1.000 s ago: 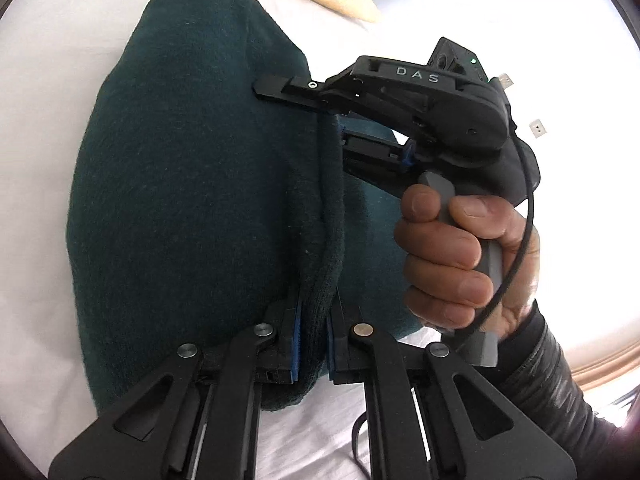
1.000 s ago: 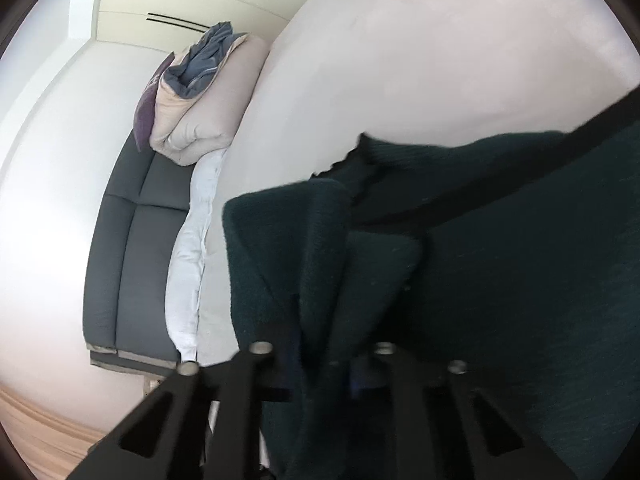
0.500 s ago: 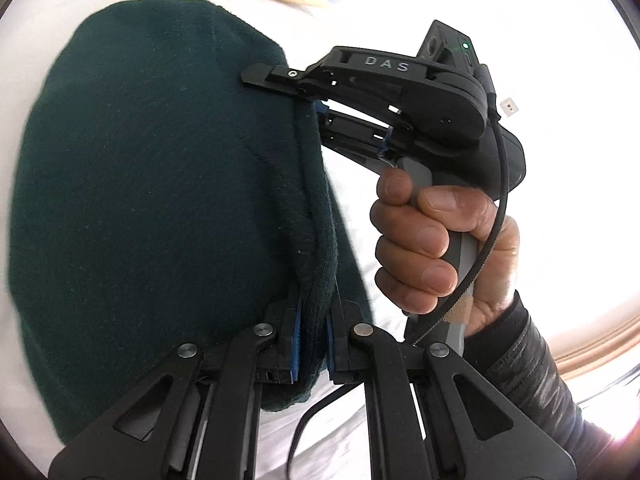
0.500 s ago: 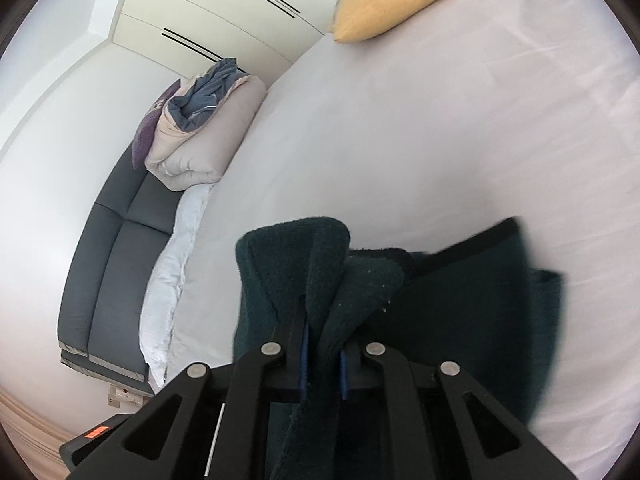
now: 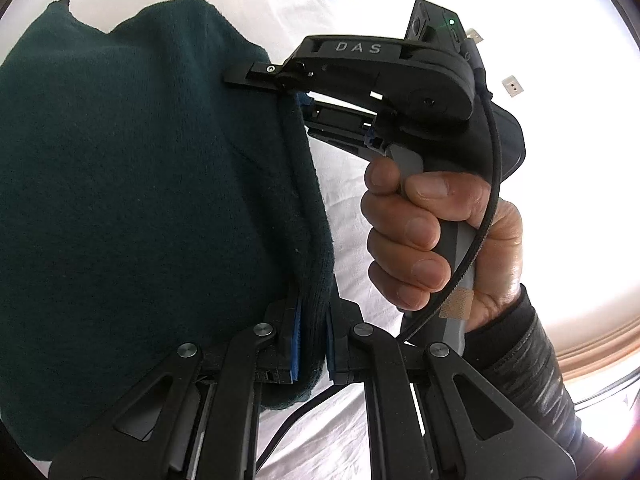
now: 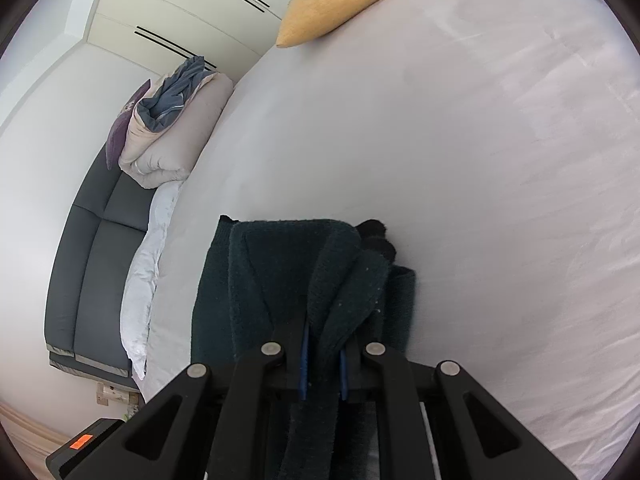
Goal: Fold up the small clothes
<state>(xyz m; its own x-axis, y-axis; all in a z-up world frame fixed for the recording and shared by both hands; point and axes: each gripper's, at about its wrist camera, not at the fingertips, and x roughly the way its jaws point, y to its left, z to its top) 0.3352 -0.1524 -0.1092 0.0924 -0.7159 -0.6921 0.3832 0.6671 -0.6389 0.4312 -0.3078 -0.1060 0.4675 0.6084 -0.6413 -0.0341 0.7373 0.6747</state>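
Observation:
A dark green knit garment (image 5: 132, 184) hangs lifted above the white bed (image 5: 348, 184). My left gripper (image 5: 312, 344) is shut on its thick folded edge near the bottom of the left wrist view. My right gripper (image 5: 296, 98) is shut on the same edge further along; a hand holds its handle. In the right wrist view my right gripper (image 6: 323, 364) pinches a bunched fold of the garment (image 6: 280, 272), which drapes down in front of the bed sheet (image 6: 460, 168).
A yellow pillow (image 6: 340, 0) lies at the far end of the bed. A grey sofa (image 6: 96, 256) with a rolled beige duvet (image 6: 176, 132) stands to the left, against a white wall with cupboards. Wooden floor shows at the lower right of the left wrist view.
Both grippers have raised the garment off the bed while keeping hold. It now hangs more bunched and freer in the right wrist view, with more bed and the pillow showing.

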